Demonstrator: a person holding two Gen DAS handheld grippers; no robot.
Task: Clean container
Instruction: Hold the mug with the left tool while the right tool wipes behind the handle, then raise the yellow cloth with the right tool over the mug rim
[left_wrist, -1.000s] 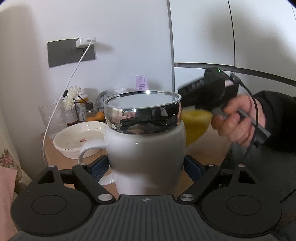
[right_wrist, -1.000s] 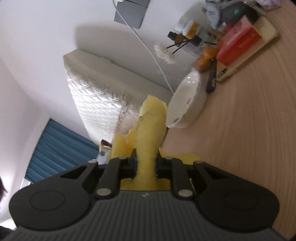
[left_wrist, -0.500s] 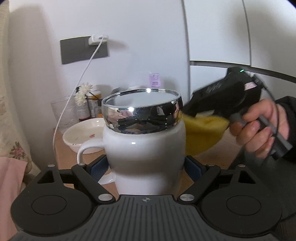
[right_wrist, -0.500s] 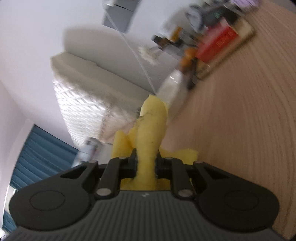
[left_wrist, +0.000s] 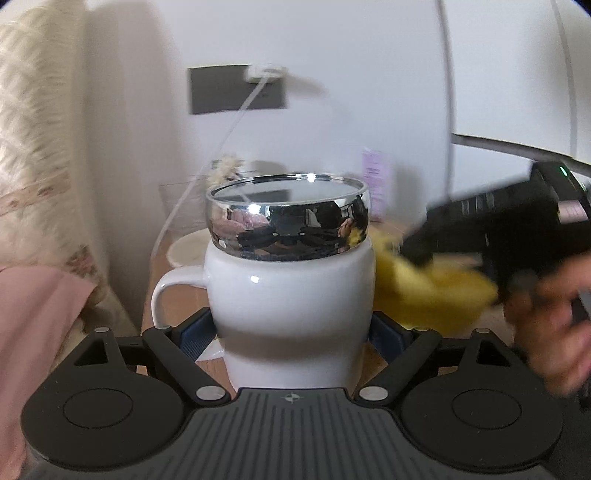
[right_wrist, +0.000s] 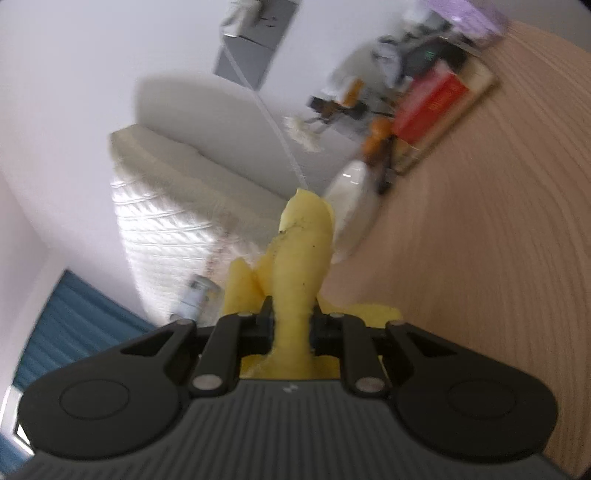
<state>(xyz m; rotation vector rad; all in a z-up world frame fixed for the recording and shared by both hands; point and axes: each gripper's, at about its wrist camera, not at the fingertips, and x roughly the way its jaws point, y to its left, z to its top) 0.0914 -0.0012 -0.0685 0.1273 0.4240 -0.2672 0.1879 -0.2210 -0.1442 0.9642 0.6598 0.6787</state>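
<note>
My left gripper (left_wrist: 293, 332) is spread wide around a white mug (left_wrist: 291, 291), its blue pads (left_wrist: 194, 334) pressing the mug's lower body on both sides. The mug stands upright and dead centre in the left wrist view, with a mirror-bright chrome rim (left_wrist: 288, 229) at the top and its handle (left_wrist: 166, 299) sticking out to the left of the picture. It looks lifted just clear of the wooden table (right_wrist: 498, 258), though I cannot be sure.

My right gripper (right_wrist: 291, 326) is pressed nearly together, pinching a yellow sponge (right_wrist: 299, 273) that pokes forward past the fingertips. Seen from the left wrist, that gripper and the hand (left_wrist: 550, 325) carrying it sit at the right, blurred, with the sponge just beside the mug's right flank, at about shoulder height and below the rim.

What matters for the wipe, I judge, is this: the mug's long axis runs straight up, its mouth faces upward, and the sponge lies to its right and lower than the opening. To reach inside, the sponge would have to rise over the chrome rim and come in from above.

Room is open above the mug. Behind it sit a white bowl (right_wrist: 351, 206) and blurred clutter near the wall, well apart from the sponge.
</note>
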